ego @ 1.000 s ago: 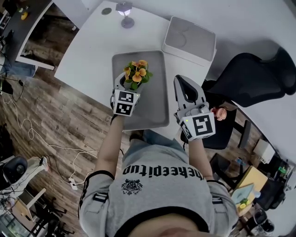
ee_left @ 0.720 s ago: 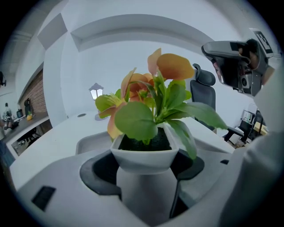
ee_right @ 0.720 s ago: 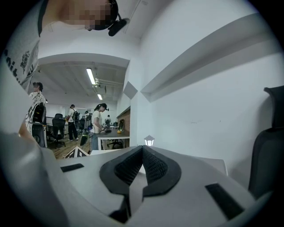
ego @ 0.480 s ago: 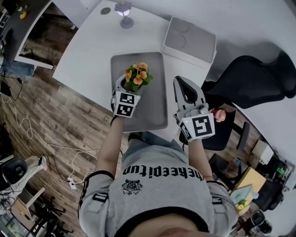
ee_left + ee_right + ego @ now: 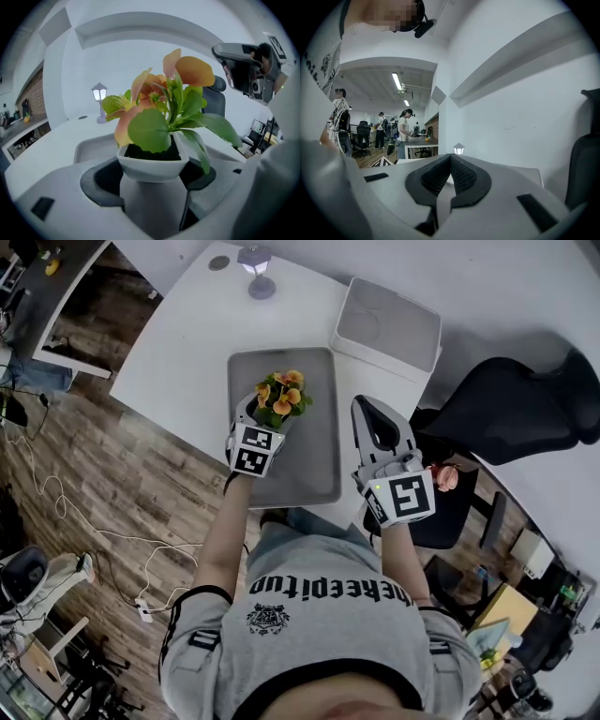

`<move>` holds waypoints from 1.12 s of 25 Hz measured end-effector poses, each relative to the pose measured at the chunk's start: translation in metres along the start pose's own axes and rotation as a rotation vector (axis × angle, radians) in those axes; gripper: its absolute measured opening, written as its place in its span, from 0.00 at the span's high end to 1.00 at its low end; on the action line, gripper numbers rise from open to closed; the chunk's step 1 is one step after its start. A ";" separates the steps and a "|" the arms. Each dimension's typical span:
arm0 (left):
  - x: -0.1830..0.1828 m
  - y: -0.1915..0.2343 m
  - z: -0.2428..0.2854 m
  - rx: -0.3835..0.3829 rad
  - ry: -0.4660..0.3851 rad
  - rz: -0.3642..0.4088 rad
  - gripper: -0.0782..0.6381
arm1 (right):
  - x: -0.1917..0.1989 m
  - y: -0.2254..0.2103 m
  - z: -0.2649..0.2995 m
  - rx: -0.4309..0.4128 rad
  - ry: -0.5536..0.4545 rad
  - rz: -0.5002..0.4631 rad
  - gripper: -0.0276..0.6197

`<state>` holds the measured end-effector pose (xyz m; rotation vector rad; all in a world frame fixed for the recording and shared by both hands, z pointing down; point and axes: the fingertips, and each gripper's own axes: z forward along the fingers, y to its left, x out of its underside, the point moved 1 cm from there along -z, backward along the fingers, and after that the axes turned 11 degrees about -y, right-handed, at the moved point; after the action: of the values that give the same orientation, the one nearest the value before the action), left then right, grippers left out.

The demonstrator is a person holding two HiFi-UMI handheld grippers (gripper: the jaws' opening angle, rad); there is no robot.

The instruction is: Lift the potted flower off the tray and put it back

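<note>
The potted flower [image 5: 279,399], orange blooms and green leaves in a small white pot [image 5: 152,166], is held over the grey tray [image 5: 317,451] on the white table [image 5: 178,352]. My left gripper [image 5: 260,423] is shut on the pot, its jaws pressing both sides below the rim. The pot looks raised above the tray floor [image 5: 96,147]; its base is hidden by the jaws. My right gripper [image 5: 378,423] hangs to the right of the tray, off the table's near edge, its pads [image 5: 449,176] pressed together with nothing between them.
A small lantern lamp [image 5: 256,266] stands at the table's far side. A white lidded box [image 5: 387,326] sits behind the tray to the right. A black office chair [image 5: 511,413] is on the right. Several people stand far back in the right gripper view.
The left gripper and potted flower have shifted slightly toward the tray's middle and up. The right gripper has stayed in place.
</note>
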<state>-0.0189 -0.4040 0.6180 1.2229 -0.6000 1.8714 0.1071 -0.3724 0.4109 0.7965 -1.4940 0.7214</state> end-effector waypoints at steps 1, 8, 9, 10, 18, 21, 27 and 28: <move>0.001 0.001 -0.001 0.001 0.006 -0.012 0.42 | 0.000 0.000 0.001 -0.001 -0.001 0.000 0.95; -0.007 0.002 -0.016 0.024 -0.006 -0.032 0.41 | -0.004 0.010 0.005 -0.014 -0.019 0.009 0.95; -0.007 0.002 -0.020 0.027 -0.008 -0.030 0.41 | -0.005 0.013 0.004 -0.017 -0.022 0.009 0.95; -0.008 0.001 -0.024 0.028 -0.011 -0.030 0.41 | -0.006 0.016 0.004 -0.020 -0.025 0.010 0.95; -0.014 0.005 -0.071 0.002 -0.062 -0.038 0.47 | -0.020 0.046 -0.004 -0.020 -0.061 0.000 0.95; -0.024 0.010 -0.091 -0.032 -0.101 -0.016 0.66 | -0.025 0.056 -0.008 -0.007 -0.071 -0.005 0.95; -0.052 0.010 -0.128 -0.082 -0.206 -0.011 0.88 | -0.037 0.074 -0.023 0.017 -0.085 -0.015 0.95; -0.058 0.010 -0.134 -0.088 -0.224 -0.008 0.88 | -0.039 0.076 -0.025 0.023 -0.087 -0.015 0.95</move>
<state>-0.0852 -0.3312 0.5092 1.3838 -0.7883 1.6952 0.0595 -0.3060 0.3749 0.8656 -1.5582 0.7017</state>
